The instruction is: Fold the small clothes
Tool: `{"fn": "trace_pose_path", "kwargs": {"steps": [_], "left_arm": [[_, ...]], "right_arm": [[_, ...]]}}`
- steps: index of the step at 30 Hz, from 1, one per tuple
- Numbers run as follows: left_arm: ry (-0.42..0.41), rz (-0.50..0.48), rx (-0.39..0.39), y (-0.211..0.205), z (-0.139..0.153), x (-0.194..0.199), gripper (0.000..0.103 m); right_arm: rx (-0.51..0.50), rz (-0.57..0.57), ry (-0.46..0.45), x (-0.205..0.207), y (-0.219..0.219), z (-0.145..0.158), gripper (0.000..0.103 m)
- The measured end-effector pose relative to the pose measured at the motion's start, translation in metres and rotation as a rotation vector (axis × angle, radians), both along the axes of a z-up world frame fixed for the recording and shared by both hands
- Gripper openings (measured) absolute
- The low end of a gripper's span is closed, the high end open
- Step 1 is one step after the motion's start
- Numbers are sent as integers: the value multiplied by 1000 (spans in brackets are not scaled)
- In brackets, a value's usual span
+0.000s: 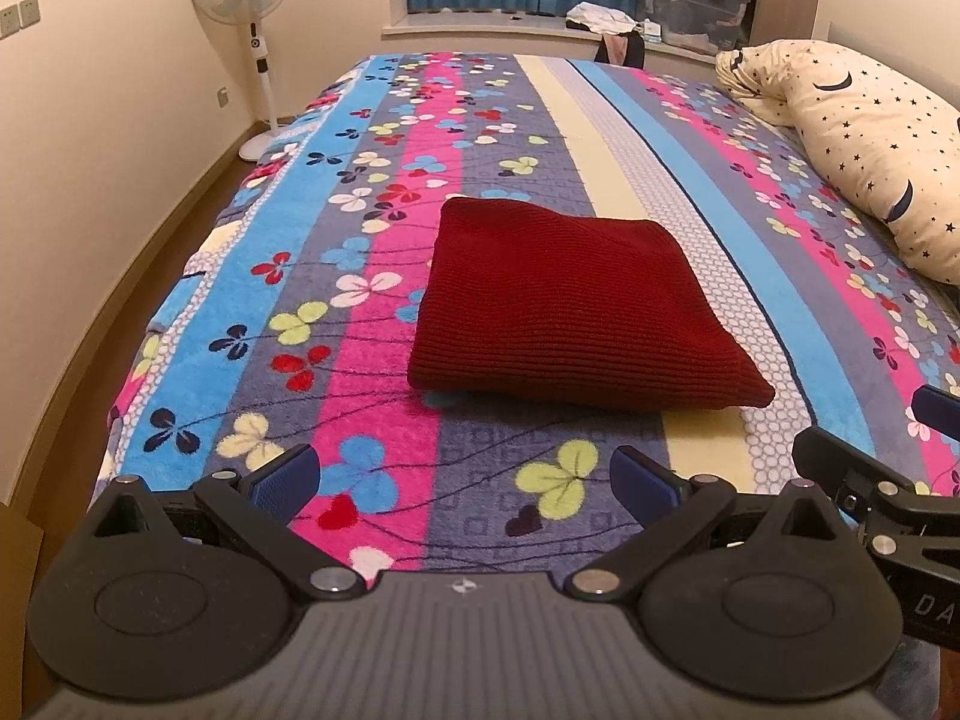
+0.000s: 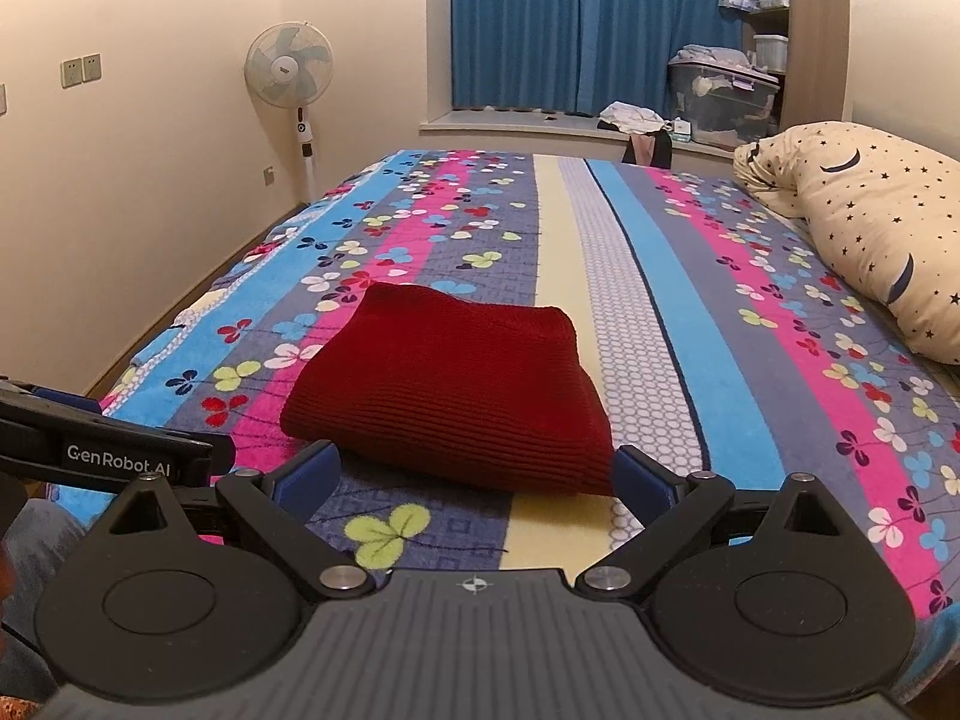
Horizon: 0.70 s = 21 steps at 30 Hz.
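Observation:
A dark red knitted garment [image 1: 576,306] lies folded into a compact rectangle on the striped floral bedspread [image 1: 372,228]. It also shows in the right wrist view [image 2: 450,396]. My left gripper [image 1: 468,486] is open and empty, held back from the garment's near edge. My right gripper [image 2: 477,480] is open and empty, close to the garment's near edge, its jaws wide on either side. The right gripper's fingers show at the right edge of the left wrist view [image 1: 870,480]. The left gripper's body shows at the left of the right wrist view [image 2: 108,450].
A cream pillow with stars and moons [image 1: 864,150] lies at the bed's right side. A standing fan [image 1: 252,42] stands by the left wall. A storage bin [image 1: 690,6] and loose clothes [image 1: 600,18] sit on the window ledge under blue curtains.

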State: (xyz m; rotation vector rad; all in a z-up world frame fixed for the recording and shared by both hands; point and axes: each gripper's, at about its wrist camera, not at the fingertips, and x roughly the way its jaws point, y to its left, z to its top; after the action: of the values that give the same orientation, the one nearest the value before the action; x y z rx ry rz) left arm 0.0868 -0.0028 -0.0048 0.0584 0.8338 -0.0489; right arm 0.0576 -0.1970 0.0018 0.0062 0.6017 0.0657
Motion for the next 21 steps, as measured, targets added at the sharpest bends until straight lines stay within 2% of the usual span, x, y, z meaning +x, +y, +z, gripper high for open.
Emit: {"fn": "trace_pose_path", "kwargs": {"steps": [21], "left_arm": [[-2, -4, 24, -3, -3, -1, 103]], "right_arm": [[9, -3, 13, -3, -3, -7, 98]]}}
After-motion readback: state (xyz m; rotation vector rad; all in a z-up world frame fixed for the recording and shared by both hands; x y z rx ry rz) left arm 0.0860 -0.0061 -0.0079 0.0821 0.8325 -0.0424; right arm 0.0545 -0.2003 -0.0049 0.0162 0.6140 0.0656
